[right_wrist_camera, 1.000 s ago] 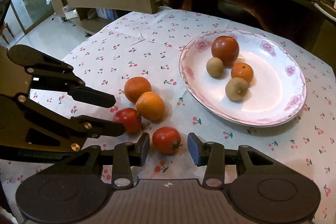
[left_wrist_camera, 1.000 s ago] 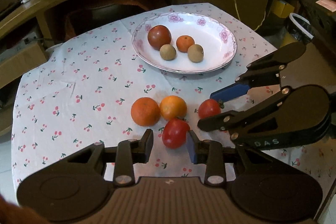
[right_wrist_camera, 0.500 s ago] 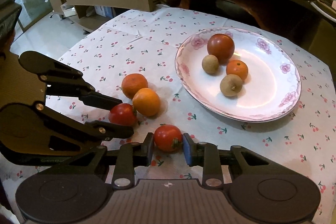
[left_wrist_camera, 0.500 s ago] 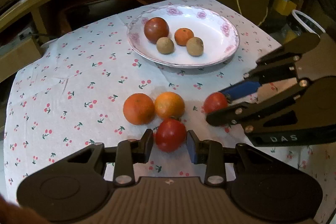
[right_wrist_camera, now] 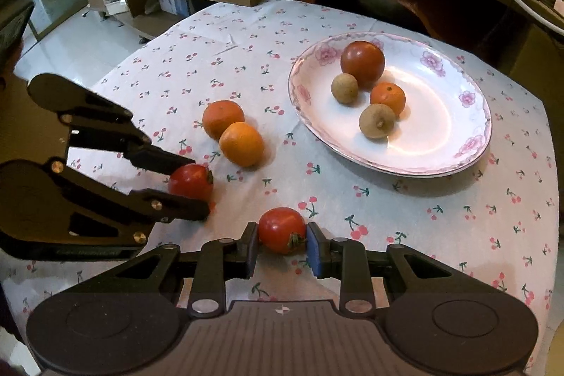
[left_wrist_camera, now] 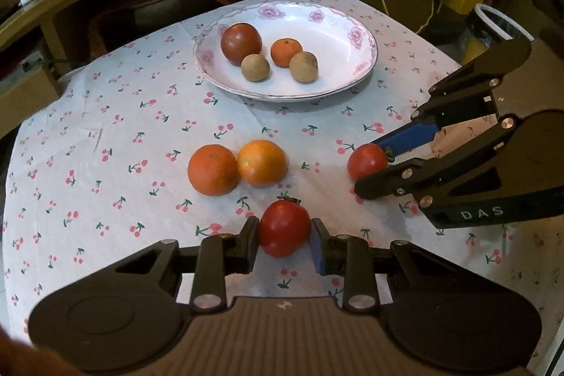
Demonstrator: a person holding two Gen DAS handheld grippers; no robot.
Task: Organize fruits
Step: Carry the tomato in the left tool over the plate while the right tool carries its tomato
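Two tomatoes off the plate [left_wrist_camera: 356, 59], one per gripper: left gripper [left_wrist_camera: 284, 244] jaws closing on one tomato [left_wrist_camera: 284, 228]; right gripper [right_wrist_camera: 279, 247], earlier wide, now clamps the other tomato [right_wrist_camera: 281, 229]. Two oranges [left_wrist_camera: 237, 166] loose on worktop.

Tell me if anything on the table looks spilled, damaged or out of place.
Nothing spilled or damaged. Two oranges sit loose on the cloth outside the plate. Each set of tongs has a tomato between its pads: the left is closing on its tomato, the right grips its own.
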